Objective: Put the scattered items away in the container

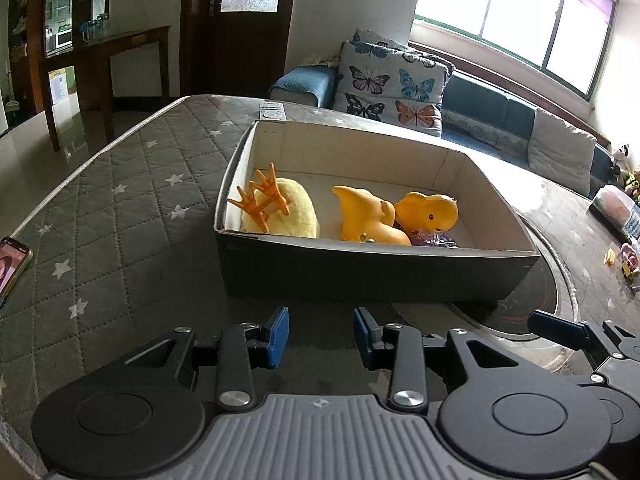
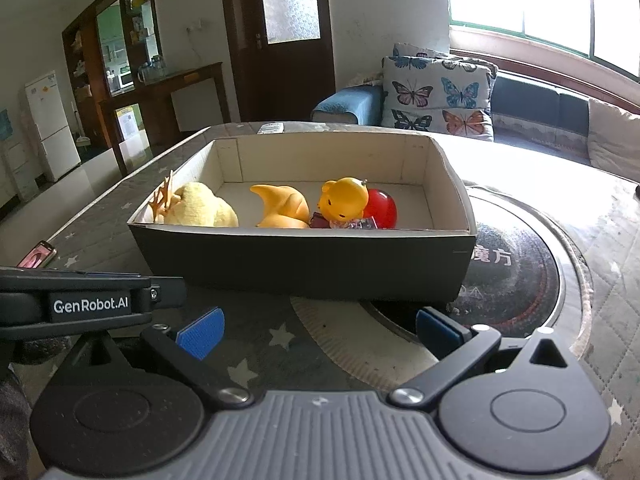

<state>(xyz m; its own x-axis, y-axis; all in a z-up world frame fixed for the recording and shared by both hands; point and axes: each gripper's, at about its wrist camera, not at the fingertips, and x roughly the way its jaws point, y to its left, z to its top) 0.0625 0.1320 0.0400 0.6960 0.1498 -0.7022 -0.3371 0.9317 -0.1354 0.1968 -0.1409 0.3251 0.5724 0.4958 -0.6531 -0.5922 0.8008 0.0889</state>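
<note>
The red ball (image 2: 382, 208) is half hidden behind the yellow duck (image 2: 345, 199). The phone (image 1: 12, 266) is cut off at the left edge. The small toys (image 1: 626, 264) at far right are too small to identify.

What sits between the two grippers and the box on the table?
Nothing visible. Left gripper and right gripper are both open and empty, with only bare quilted cover between them and the box near wall.

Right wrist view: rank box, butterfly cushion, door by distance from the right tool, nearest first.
1. Box, just ahead of the right tool, on the quilted table.
2. Butterfly cushion, behind the box, right side.
3. Door, on the far wall, centre.
</note>
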